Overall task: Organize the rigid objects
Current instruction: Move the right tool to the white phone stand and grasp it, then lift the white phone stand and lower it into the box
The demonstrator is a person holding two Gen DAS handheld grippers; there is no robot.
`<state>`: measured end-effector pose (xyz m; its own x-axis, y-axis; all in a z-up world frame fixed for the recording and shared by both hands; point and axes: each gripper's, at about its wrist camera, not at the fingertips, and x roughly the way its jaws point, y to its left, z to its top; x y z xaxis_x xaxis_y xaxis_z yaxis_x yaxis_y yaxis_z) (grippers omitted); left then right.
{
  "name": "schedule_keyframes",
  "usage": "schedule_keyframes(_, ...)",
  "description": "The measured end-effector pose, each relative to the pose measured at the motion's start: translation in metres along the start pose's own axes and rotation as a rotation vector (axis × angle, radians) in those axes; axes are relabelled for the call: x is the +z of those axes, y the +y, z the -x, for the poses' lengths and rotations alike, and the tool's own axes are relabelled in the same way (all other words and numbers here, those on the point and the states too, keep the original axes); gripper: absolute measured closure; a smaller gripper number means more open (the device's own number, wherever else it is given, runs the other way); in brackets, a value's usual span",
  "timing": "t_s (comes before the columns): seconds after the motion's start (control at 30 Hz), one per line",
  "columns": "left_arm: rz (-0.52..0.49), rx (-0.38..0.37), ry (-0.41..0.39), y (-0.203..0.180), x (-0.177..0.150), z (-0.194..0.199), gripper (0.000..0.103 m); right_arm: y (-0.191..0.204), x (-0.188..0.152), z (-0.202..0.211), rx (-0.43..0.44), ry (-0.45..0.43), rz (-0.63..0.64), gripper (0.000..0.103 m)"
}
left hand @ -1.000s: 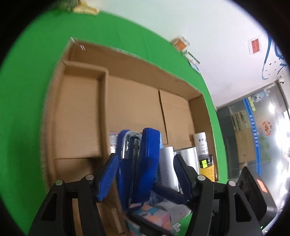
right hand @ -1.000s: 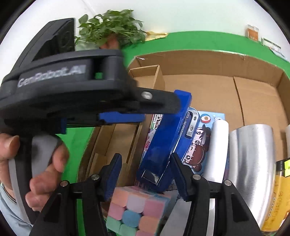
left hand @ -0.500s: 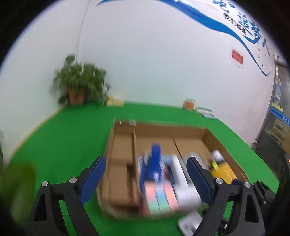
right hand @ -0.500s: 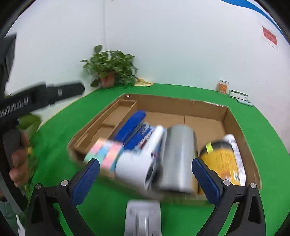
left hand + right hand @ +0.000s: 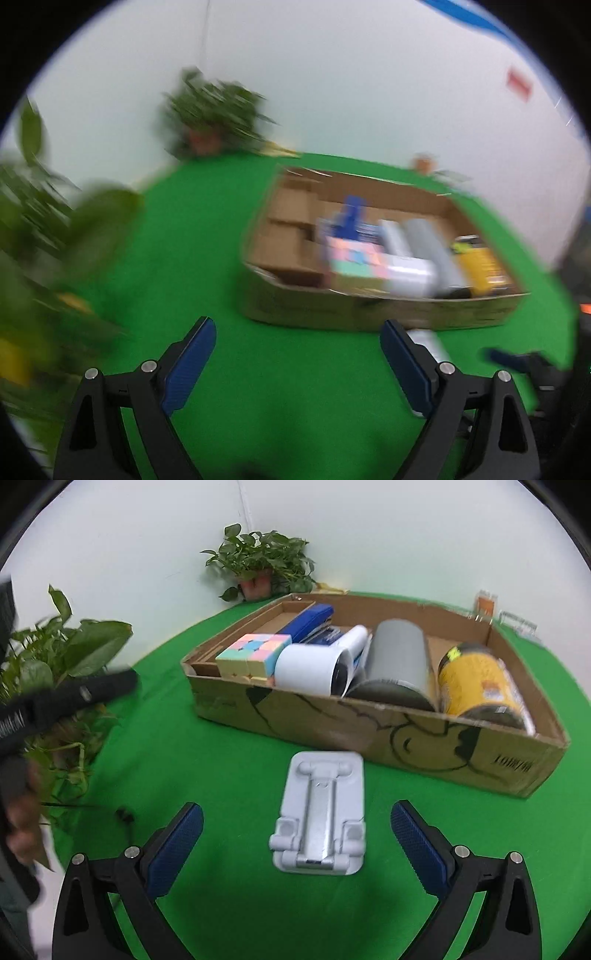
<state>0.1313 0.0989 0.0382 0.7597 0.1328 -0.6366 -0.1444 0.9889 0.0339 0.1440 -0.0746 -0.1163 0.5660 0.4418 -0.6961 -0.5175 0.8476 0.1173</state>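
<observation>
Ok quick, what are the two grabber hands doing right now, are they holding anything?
Left gripper: open, holding nothing, only green mat between its fingers.
Right gripper: open, holding nothing; the grey phone stand lies between its fingers, untouched.

Box (image 5: 369,720) was matt brown cardboard; stand (image 5: 320,821) pale plastic with metal strip; cloth (image 5: 221,775) matt green; can (image 5: 480,679) glossy; pads (image 5: 173,849) ribbed blue.

**Blur and Cut-offs Obscure Much of the Scene**

The left wrist view is smeared throughout: the cardboard box (image 5: 369,314) and its contents show only as colour patches, and the potted plant (image 5: 214,110) is streaked. In the right wrist view, the box's near wall hides the lower parts of the yellow can (image 5: 480,679) and grey cylinder (image 5: 399,657). A hand (image 5: 18,823) at the left edge is blurred and cut off.
</observation>
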Motion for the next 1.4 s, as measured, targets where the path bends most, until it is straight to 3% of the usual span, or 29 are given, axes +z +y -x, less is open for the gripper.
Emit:
schedule_keyframes(0.03,-0.044,0.107,-0.006,-0.003,0.010,0.007,0.012,0.002,0.002,-0.003,-0.028,-0.002,0.013,0.001)
schedule_keyframes(0.1,-0.087,0.191,-0.005,-0.007,0.021,0.016,0.012,0.001,0.004,-0.008,-0.048,-0.001,0.017,0.001)
schedule_keyframes(0.17,-0.099,0.147,0.014,-0.010,0.028,0.015,0.012,-0.002,0.004,-0.010,-0.037,0.008,0.006,0.001)
schedule_keyframes(0.23,-0.066,-0.036,0.089,-0.014,0.025,-0.007,0.012,-0.002,0.004,-0.013,-0.019,0.007,-0.005,0.001)
schedule_keyframes(0.3,0.036,-0.313,0.260,-0.018,0.009,-0.052,0.012,-0.001,0.002,-0.019,-0.004,0.021,-0.010,0.001)
schedule_keyframes(0.37,0.140,-0.469,0.382,-0.023,-0.009,-0.091,0.012,-0.004,-0.003,-0.027,0.014,0.036,-0.040,0.001)
schedule_keyframes(0.4,0.176,-0.522,0.429,-0.028,-0.018,-0.109,0.013,-0.006,-0.005,-0.029,0.020,0.041,-0.053,0.001)
schedule_keyframes(0.57,0.216,-0.684,0.506,-0.050,-0.037,-0.140,0.014,-0.008,-0.009,-0.033,0.012,0.040,-0.048,0.002)
schedule_keyframes(0.83,0.265,-0.761,0.528,-0.052,-0.042,-0.149,0.014,-0.012,-0.013,-0.052,0.024,0.069,-0.095,0.008)
schedule_keyframes(0.97,0.241,-0.828,0.554,-0.062,-0.047,-0.155,0.018,-0.014,-0.017,-0.062,0.000,0.105,-0.084,0.024)
schedule_keyframes(1.03,0.238,-0.859,0.582,-0.066,-0.049,-0.153,0.033,-0.008,-0.019,-0.064,-0.044,0.101,-0.044,0.028)
schedule_keyframes(1.07,0.241,-0.858,0.581,-0.067,-0.050,-0.152,0.033,-0.006,-0.020,-0.064,-0.068,0.102,-0.028,0.035)
schedule_keyframes(1.13,0.240,-0.859,0.591,-0.068,-0.053,-0.150,0.036,-0.007,-0.021,-0.063,-0.083,0.110,-0.030,0.037)
schedule_keyframes(1.3,0.236,-0.819,0.607,-0.067,-0.052,-0.143,0.042,-0.015,-0.022,-0.058,-0.023,0.136,-0.122,0.038)
schedule_keyframes(1.37,0.197,-0.772,0.603,-0.070,-0.051,-0.141,0.061,-0.022,-0.021,-0.056,0.033,0.142,-0.202,0.039)
schedule_keyframes(1.4,0.202,-0.772,0.606,-0.069,-0.051,-0.141,0.063,-0.026,-0.020,-0.056,0.060,0.145,-0.238,0.039)
